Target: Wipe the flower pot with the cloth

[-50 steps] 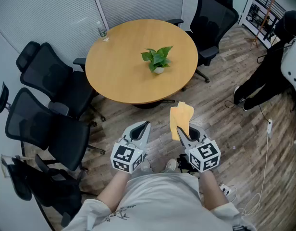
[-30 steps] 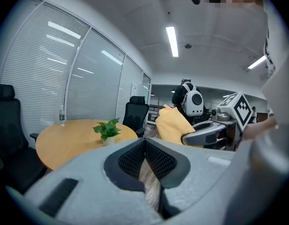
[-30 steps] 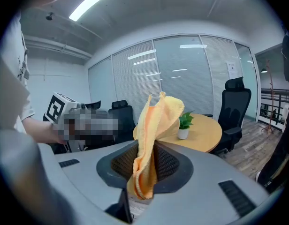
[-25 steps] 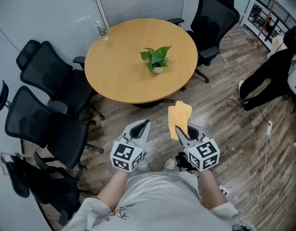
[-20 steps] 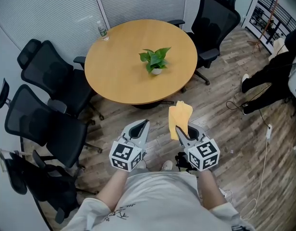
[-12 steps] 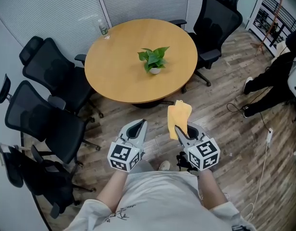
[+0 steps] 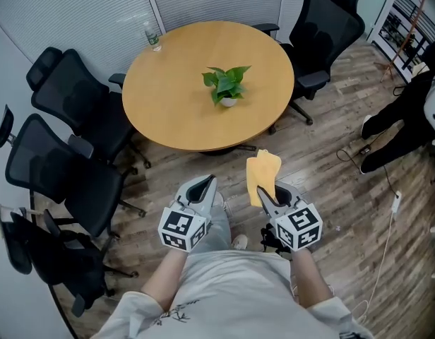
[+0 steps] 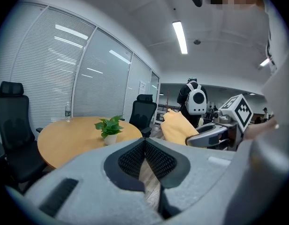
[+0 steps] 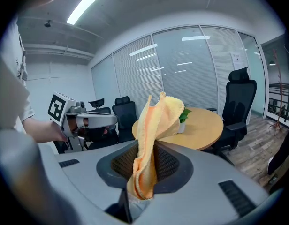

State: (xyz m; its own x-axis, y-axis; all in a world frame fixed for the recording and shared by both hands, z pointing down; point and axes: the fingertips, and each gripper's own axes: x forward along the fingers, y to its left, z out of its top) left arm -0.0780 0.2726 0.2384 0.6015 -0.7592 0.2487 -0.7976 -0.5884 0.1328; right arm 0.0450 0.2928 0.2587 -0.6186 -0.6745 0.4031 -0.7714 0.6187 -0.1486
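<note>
Cloth, yellow terry [image 7: 263, 174]: clamped upright in right tool [image 7: 260, 191]. Left tool [image 7: 206, 181]: clenched, empty. Small white flower pot [image 7: 229, 102], planted: mid round wooden counter [image 7: 168, 111], well apart. Risk: light pot tipping if wiped unbraced.

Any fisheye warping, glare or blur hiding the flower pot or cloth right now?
Head view: sharp, evenly lit; small white flower pot clear on the round wooden table. Left gripper view: heavy fisheye, dark corners, bright ceiling strip light, pot small but sharp. Right gripper view: same warping; the yellow cloth hides part of the pot.
</note>
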